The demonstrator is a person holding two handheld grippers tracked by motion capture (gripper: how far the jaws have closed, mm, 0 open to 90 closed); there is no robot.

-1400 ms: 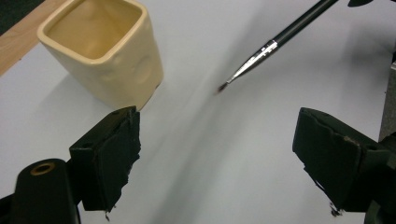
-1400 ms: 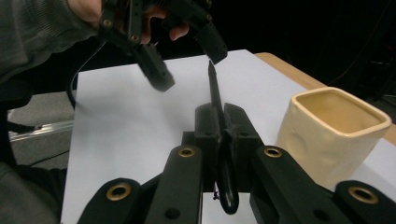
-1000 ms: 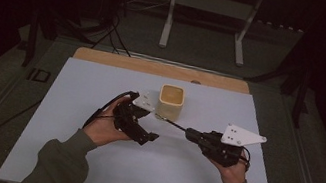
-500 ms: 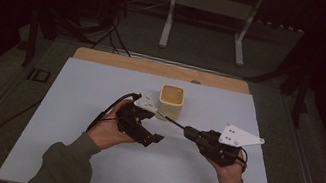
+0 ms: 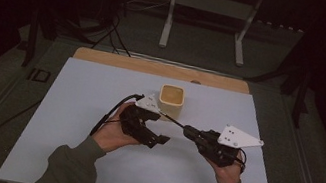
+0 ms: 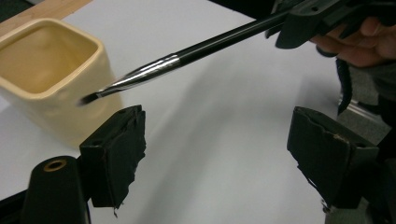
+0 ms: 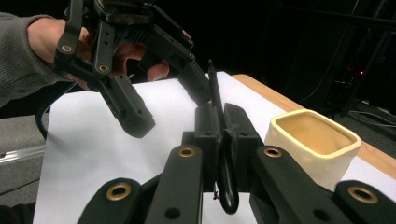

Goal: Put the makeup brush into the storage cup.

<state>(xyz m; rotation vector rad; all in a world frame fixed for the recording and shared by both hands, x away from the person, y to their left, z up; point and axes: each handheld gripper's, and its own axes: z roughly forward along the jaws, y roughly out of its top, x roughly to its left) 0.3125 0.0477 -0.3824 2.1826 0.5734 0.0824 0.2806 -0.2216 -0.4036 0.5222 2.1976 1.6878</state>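
Note:
A thin black paintbrush [image 5: 173, 121] with a silver ferrule [image 6: 149, 72] is held by its handle in my right gripper [image 5: 190, 131], which is shut on it. Its bristle tip [image 6: 88, 98] points at a cream square cup [image 5: 171, 101] standing upright on the white mat. In the right gripper view the brush [image 7: 213, 88] rises from between the closed jaws of the right gripper [image 7: 218, 122]. My left gripper [image 5: 154, 131] is open just left of the brush. In its own view the left gripper [image 6: 219, 154] has wide-apart jaws below the brush, holding nothing.
The white mat [image 5: 101, 85] covers the table, with a wooden strip [image 5: 120, 60] along its far edge. The left gripper's black cable [image 5: 109, 112] loops off to the left. A metal stand [image 5: 206, 8] rises beyond the table.
The left gripper has shifted slightly to the right, closer to the brush. The right gripper and brush have barely moved.

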